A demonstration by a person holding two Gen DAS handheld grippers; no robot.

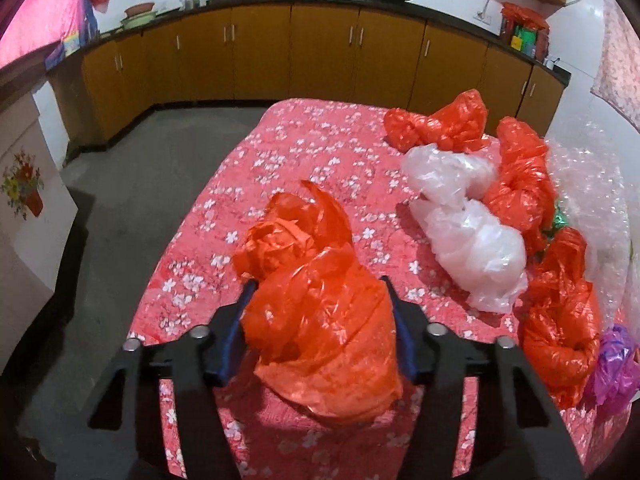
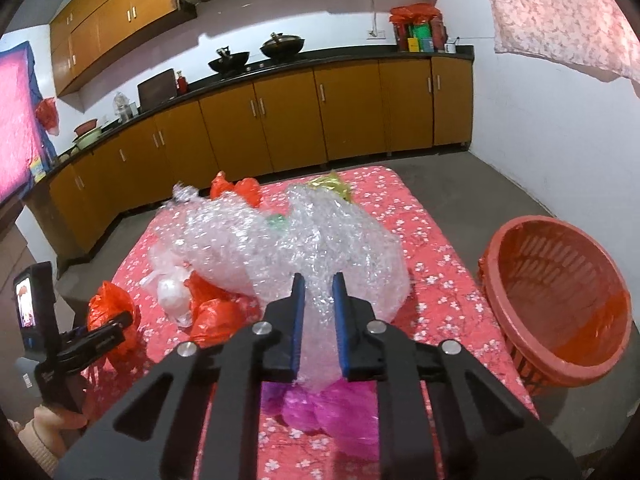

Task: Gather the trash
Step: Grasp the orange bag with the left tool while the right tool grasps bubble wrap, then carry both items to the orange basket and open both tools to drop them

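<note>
My left claw (image 1: 318,286) is clamped around a crumpled orange plastic bag (image 1: 316,312) lying lengthwise away from me on the floral table (image 1: 304,152). Right claw (image 2: 318,282) is pinched narrow on the bubble wrap (image 2: 280,240), red basket (image 2: 560,304) just off to its right.

No readable text, label, brand or number showed anywhere; the packages on the bench were too blurred.
</note>
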